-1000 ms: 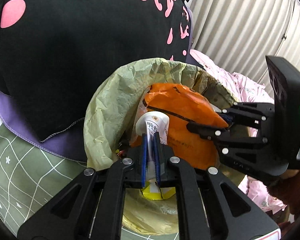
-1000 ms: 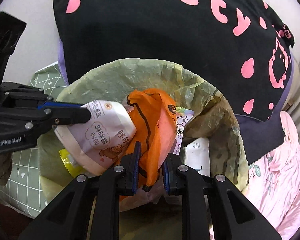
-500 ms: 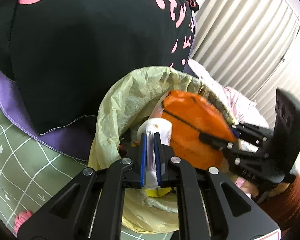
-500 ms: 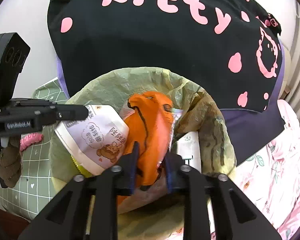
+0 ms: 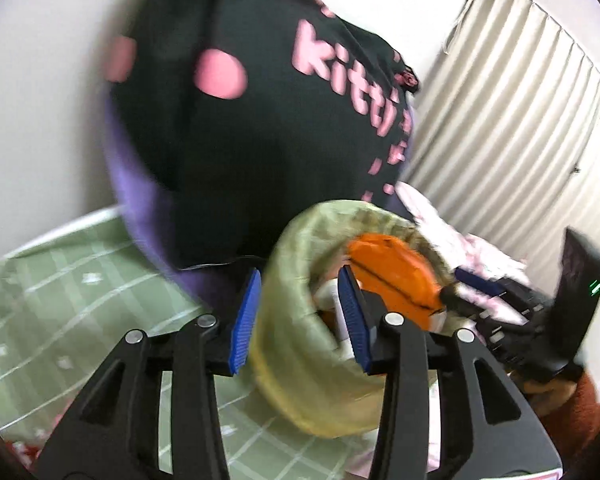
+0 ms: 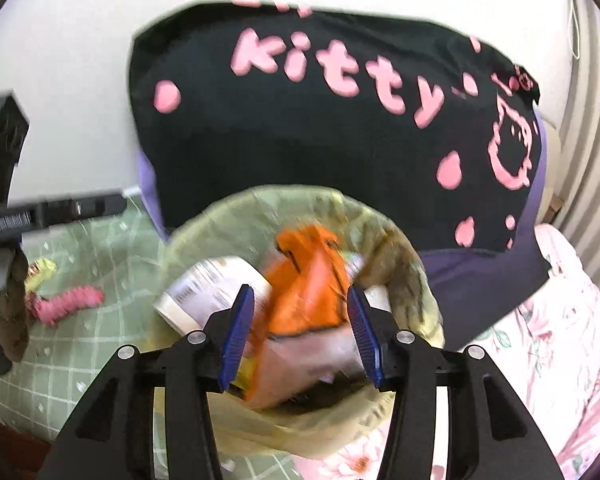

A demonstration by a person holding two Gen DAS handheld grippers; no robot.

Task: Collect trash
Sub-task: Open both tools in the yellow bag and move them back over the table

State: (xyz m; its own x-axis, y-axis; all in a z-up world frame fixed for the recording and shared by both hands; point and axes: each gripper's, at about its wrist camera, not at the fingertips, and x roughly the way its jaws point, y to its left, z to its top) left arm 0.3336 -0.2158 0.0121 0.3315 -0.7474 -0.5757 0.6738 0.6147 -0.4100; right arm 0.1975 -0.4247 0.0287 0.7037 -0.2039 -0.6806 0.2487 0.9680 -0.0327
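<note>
Left gripper [image 5: 300,312]: its blue fingers were wide apart and held nothing. It sat over the near left edge of the bin.
Right gripper [image 6: 298,326]: its fingers were wide apart too and held nothing. It hung over the open top of the bin.
Bin [image 6: 204,240]: it had a thin green bag for a liner and stood on the bed in front of the black pillow.
Orange bag [image 6: 312,280]: it lay loose inside the bin, sticking up in the middle, between the right fingers but not pinched.
White wrapper [image 6: 212,284]: it lay in the bin just left of the orange bag, and it looked blurry.
Pillow [image 6: 340,128]: black with pink "kitty" letters, it leaned on the wall behind the bin.
Green sheet [image 6: 80,344]: it had white lines and lay under the bin on the left.
Pink thing [image 6: 72,302]: it lay on the sheet, well left of the bin.
Pink quilt [image 6: 560,340]: it had flowers and lay to the right.
</note>
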